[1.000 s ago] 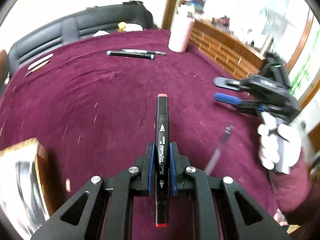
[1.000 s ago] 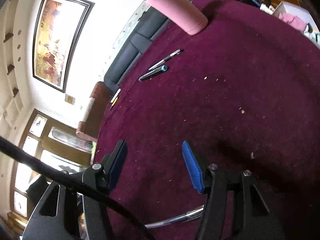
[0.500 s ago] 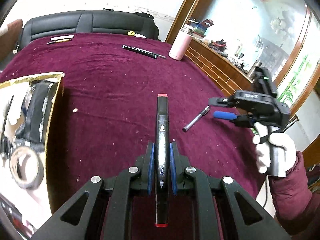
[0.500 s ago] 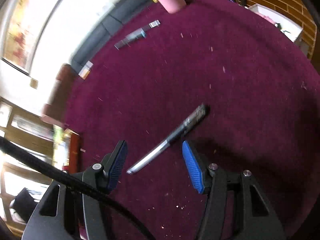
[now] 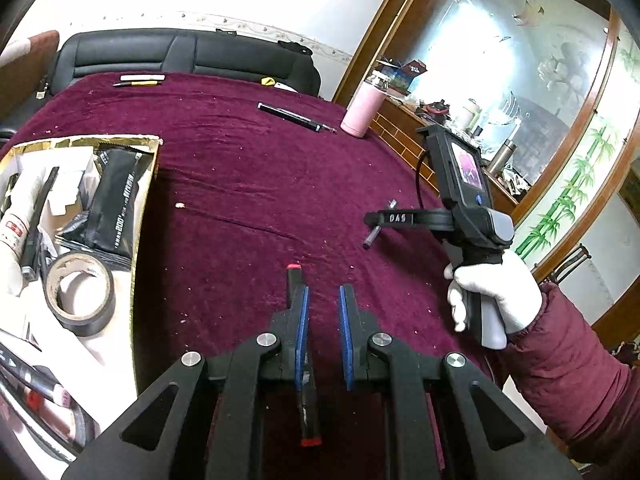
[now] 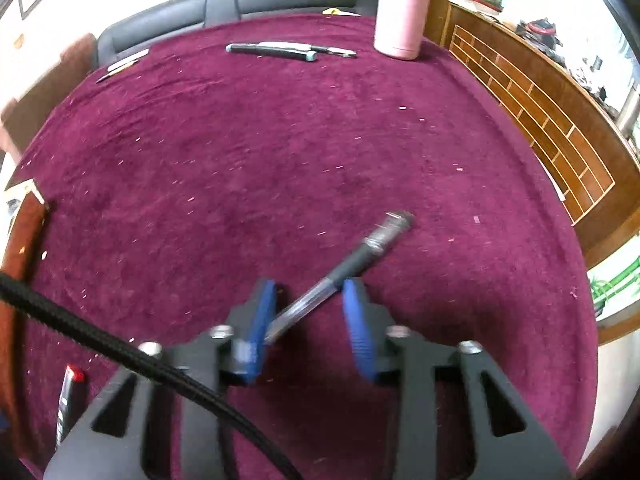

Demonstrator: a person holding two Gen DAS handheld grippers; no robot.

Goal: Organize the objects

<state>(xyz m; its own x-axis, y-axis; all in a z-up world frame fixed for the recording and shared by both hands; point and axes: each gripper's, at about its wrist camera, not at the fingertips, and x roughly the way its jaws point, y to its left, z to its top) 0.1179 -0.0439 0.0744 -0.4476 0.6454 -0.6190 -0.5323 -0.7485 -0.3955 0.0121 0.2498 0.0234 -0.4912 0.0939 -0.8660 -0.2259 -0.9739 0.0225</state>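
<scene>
Right gripper: jaws closing around pen; pen lies diagonal across gap, tip far-right. Left gripper: fingers apart, marker beside left finger.

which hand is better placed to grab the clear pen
Right: its tool straddles the pen, jaws closing on it. The left tool sits well away, beside the box.

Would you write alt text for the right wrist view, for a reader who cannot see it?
The right gripper is closing its blue fingers around a pen that lies diagonally on a maroon tablecloth. Farther back, more pens lie near a pink bottle, with a dark sofa behind the table.
</scene>
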